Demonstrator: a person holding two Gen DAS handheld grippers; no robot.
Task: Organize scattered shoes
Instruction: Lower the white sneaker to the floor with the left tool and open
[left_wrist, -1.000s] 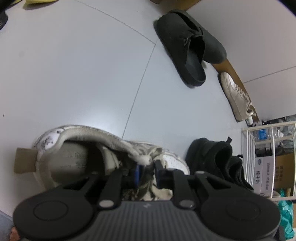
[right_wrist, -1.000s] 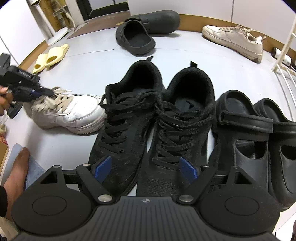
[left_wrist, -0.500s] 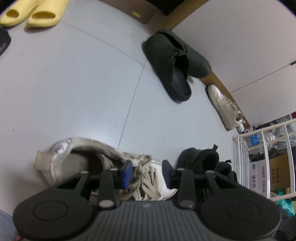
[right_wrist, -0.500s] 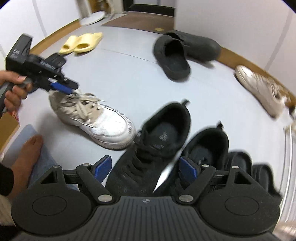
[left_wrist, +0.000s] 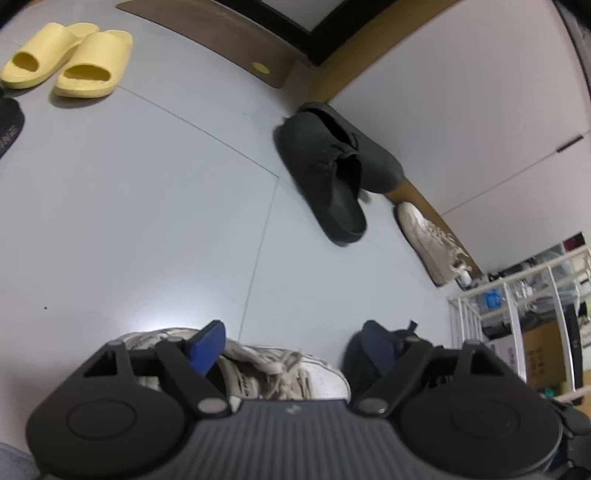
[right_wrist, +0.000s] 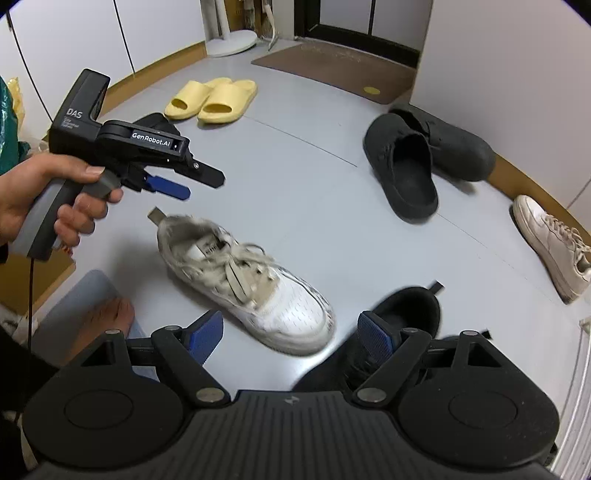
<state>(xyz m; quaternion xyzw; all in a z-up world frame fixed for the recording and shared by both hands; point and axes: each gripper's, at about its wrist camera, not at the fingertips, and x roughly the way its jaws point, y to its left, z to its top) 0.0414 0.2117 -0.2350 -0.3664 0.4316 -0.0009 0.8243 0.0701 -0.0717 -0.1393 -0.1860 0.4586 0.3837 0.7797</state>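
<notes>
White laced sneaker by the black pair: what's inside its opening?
Inside the white laced sneaker, the right wrist view shows a grey lining and a pale tongue label; its print is too blurred to read. Loose laces and the tongue cover the toe space, so anything there stays hidden.

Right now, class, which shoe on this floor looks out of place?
The white sneaker by the baseboard lies alone, far from its mate, the laced white sneaker mid-floor. The dark clogs also sit askew, one overlapping the other.
</notes>
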